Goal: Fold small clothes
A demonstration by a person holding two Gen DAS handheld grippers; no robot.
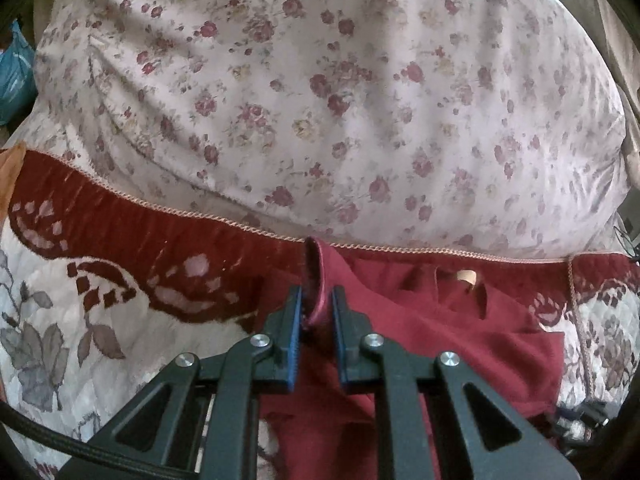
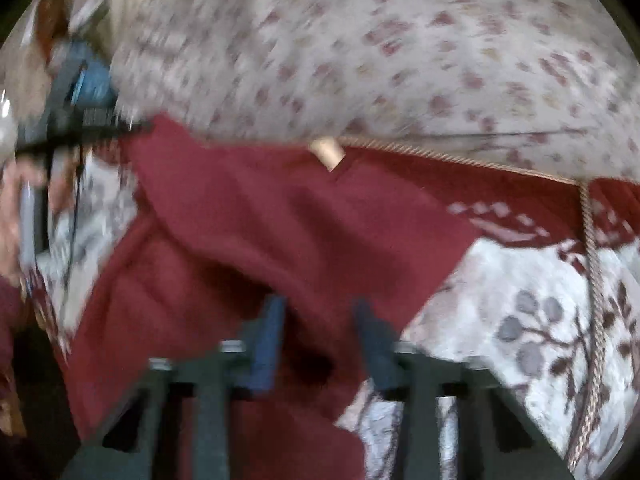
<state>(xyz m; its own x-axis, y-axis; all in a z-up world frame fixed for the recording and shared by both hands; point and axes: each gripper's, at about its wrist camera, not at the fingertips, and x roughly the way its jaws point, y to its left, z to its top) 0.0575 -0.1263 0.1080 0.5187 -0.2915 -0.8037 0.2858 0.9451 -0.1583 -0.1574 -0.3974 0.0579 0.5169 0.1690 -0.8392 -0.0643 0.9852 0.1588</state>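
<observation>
We see the left gripper (image 1: 317, 300) pinching a fold of the maroon garment (image 1: 420, 332) at lower centre; the right gripper (image 2: 320, 316), blurred, fingers apart above it; floral pillow (image 1: 320, 100) behind, bedspread (image 1: 60, 300) beneath

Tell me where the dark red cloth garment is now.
The dark red cloth garment lies on the quilted bedspread, below the floral pillow; the left gripper pinches its edge.
</observation>
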